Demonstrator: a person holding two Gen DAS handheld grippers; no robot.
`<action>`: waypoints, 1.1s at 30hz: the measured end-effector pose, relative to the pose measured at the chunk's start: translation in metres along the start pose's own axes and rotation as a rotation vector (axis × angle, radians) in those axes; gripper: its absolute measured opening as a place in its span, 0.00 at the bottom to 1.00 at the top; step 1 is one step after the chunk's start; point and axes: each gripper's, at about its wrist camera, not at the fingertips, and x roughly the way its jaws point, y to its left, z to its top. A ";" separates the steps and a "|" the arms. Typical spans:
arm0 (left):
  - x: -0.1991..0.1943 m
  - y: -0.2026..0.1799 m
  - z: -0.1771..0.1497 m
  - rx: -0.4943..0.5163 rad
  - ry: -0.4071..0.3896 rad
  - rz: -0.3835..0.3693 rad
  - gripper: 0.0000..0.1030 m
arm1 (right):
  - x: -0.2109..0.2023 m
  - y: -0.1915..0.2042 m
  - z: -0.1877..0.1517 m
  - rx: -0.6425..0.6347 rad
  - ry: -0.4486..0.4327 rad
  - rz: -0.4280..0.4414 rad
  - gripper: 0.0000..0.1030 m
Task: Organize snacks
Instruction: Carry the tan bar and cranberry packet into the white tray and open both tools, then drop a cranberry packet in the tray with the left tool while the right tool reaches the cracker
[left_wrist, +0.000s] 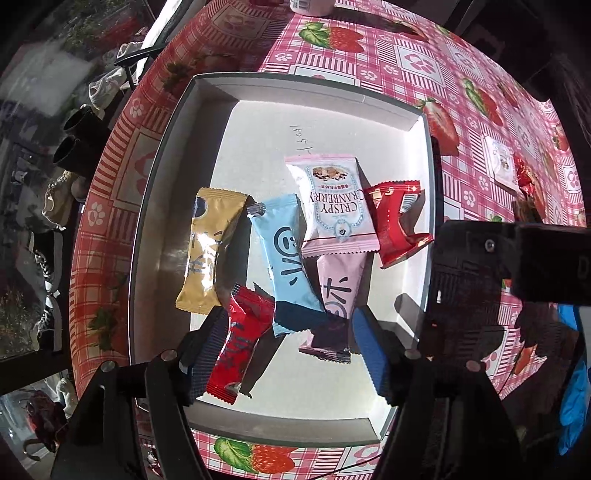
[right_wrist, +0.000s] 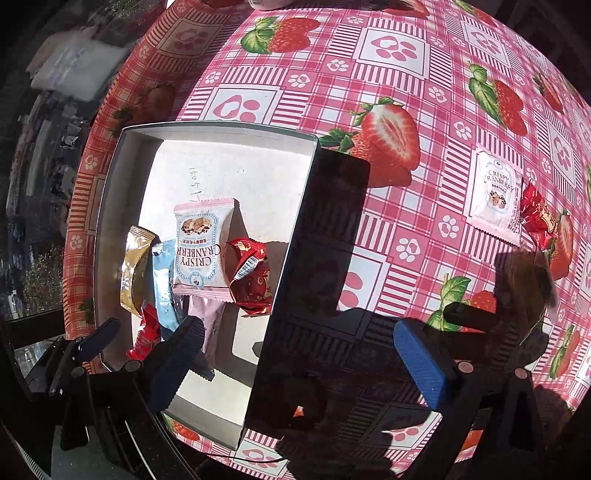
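- Snacks sit piled in a white box (left_wrist: 207, 96) on the strawberry tablecloth (right_wrist: 388, 92); a cranberry packet (right_wrist: 495, 194) lies loose at 3 o'clock.
- Left gripper (left_wrist: 284, 354) hangs wide above a red wrapper (left_wrist: 240, 343); right gripper (right_wrist: 299, 354) is spread, empty.
- Packet looks light, crinkly, slippery; pinch across its short sides.
- Long axis runs 12 to 6.

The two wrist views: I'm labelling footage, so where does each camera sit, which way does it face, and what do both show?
Left wrist: on the left gripper, facing down into the white box of snacks; its open blue-padded fingers show.
Right wrist: on the right gripper, facing down over the box's right wall and the strawberry tablecloth; its open fingers show.
Shared: the box, the boxed cranberry packet, and the packet on the tablecloth.
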 end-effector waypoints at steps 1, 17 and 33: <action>-0.001 -0.008 0.001 0.016 0.000 -0.003 0.71 | 0.000 -0.010 -0.005 0.019 0.003 -0.003 1.00; 0.000 -0.137 0.022 0.213 0.083 -0.095 0.72 | -0.010 -0.204 -0.113 0.406 -0.004 -0.084 1.00; 0.037 -0.218 0.116 0.179 0.090 -0.121 0.72 | -0.004 -0.299 -0.099 0.385 -0.027 -0.113 1.00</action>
